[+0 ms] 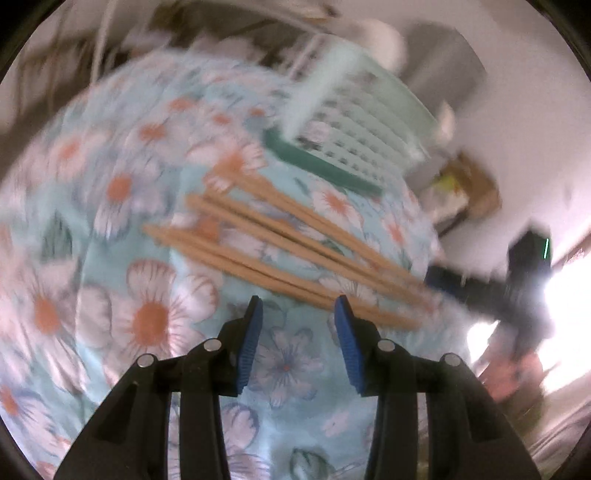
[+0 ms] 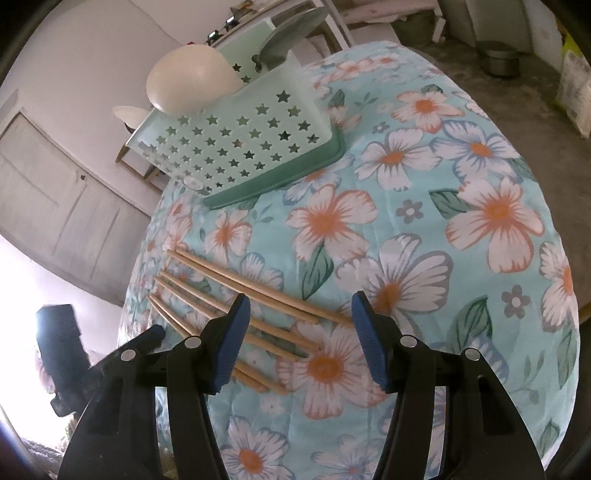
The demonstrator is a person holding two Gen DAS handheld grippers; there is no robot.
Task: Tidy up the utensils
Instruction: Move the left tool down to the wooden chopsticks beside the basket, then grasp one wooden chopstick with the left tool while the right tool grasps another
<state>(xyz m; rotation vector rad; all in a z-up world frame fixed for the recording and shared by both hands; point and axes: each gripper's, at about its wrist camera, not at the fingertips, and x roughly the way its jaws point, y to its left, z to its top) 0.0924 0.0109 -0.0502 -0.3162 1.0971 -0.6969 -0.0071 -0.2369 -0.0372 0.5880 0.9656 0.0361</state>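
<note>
Two wrist views over one table [image 2: 461, 122], draped in a pale blue cloth [image 2: 424, 177] printed with big white and orange flowers. Left view heavily blurred, right view sharp.

Far side of table: mint green rack [image 2: 236, 147] with star-shaped holes, sitting on a darker green tray [image 2: 280, 181]. Same rack [image 1: 354, 122] blurred in left view, beyond the sticks. White bowl [image 2: 192, 83] tipped on its side in the rack, grey-green plate [image 2: 295, 27] upright behind it. Pale door [image 2: 59, 199] and white wall beyond. Grey floor at right with a metal pot [image 2: 496, 57] well away from table.

Near edge of table: several wooden chopsticks [image 2: 236, 295], lying flat on the cloth, roughly parallel, in loose pairs, apart from the rack. Same chopsticks [image 1: 280, 251] spread diagonally across left view.

Right gripper [image 2: 301, 306] above the cloth, blue pads spread wide, nothing between them; left pad [image 2: 229, 343] overlapping the chopstick ends in view, contact not clear. Also seen as a dark blurred shape [image 1: 524, 284] at right edge of left view.

Left gripper [image 1: 298, 308] with blue pads parted, nothing held, tips just short of the nearest chopstick; right pad [image 1: 349, 343] close beside its end. Visible too as a black shape [image 2: 62, 354] at lower left of right view, beside the table edge.
</note>
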